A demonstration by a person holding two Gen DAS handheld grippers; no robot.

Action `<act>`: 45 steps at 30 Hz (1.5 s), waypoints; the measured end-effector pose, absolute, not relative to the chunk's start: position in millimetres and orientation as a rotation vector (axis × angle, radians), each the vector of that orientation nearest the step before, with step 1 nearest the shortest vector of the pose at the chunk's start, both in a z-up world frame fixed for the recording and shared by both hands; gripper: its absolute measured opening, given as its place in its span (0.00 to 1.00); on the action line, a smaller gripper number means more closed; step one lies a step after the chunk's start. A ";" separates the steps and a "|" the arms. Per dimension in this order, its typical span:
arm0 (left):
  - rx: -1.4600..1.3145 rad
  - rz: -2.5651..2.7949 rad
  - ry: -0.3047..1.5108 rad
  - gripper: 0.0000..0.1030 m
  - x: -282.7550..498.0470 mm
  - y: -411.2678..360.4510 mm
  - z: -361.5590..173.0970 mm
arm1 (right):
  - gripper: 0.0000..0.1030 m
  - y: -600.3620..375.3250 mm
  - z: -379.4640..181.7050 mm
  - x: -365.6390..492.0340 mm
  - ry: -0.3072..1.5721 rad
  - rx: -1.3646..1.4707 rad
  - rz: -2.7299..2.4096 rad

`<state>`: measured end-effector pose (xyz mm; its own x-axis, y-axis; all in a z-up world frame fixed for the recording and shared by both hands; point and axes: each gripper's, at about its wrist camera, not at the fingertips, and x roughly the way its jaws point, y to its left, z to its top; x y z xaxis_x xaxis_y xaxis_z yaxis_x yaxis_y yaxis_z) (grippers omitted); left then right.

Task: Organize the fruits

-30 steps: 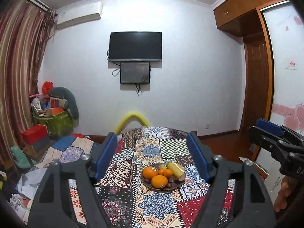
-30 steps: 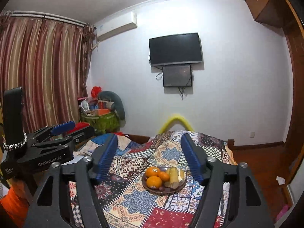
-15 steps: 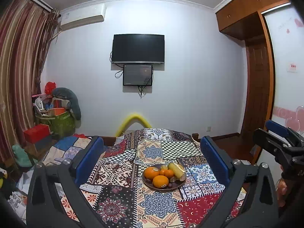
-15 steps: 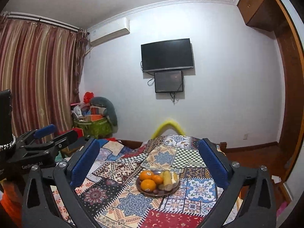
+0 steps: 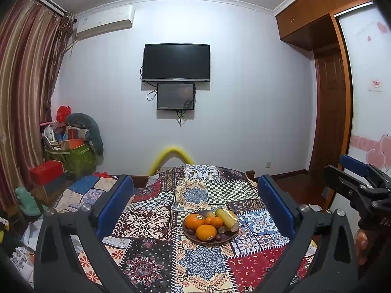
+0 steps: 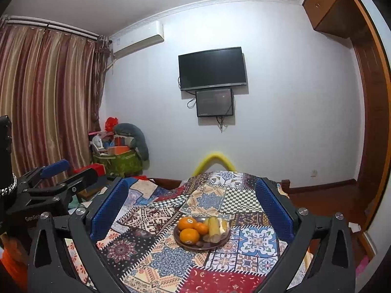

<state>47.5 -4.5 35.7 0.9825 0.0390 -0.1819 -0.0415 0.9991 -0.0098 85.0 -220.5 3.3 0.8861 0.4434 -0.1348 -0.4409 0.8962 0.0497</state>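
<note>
Both tools are spread wide with nothing between the pads, left tool (image 5: 195, 206) and right tool (image 6: 190, 210), hanging in the air well short of the fruit. The brown plate (image 5: 188, 235) sits on the patchwork-covered surface (image 5: 195, 263), holding two big oranges (image 5: 206, 232), a smaller one, a yellow-green fruit (image 5: 226, 218) and some dark bits.
</note>
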 end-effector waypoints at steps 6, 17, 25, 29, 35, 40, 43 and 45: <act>-0.013 0.038 0.182 1.00 49.5 -4.1 35.2 | 1.00 -221.4 3.6 85.3 0.146 0.019 0.456; -0.003 0.031 0.185 1.00 50.0 -7.4 33.2 | 1.00 -223.2 3.0 84.3 0.146 0.011 0.433; -0.001 0.027 0.188 1.00 51.7 -9.4 32.9 | 1.00 -224.4 3.9 82.5 0.135 0.015 0.411; -0.004 0.025 0.194 1.00 53.4 -9.8 32.0 | 1.00 -226.4 4.2 83.4 0.136 0.018 0.412; -0.011 0.016 0.204 1.00 55.6 -9.9 31.9 | 1.00 -227.5 3.4 84.2 0.136 0.025 0.414; -0.007 0.018 0.196 1.00 55.3 -10.0 32.2 | 1.00 -226.6 4.9 85.2 0.140 0.026 0.419; -0.001 0.013 0.197 1.00 55.9 -10.8 31.8 | 1.00 -226.5 5.1 85.7 0.142 0.026 0.420; 0.001 0.010 0.198 1.00 56.4 -11.3 31.8 | 1.00 -227.1 5.3 86.1 0.141 0.027 0.421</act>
<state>56.4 -11.3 31.8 0.9804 0.0096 -0.1967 -0.0094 1.0000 0.0019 86.1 -227.1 5.3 0.9029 0.4094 -0.1309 -0.4057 0.9123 0.0552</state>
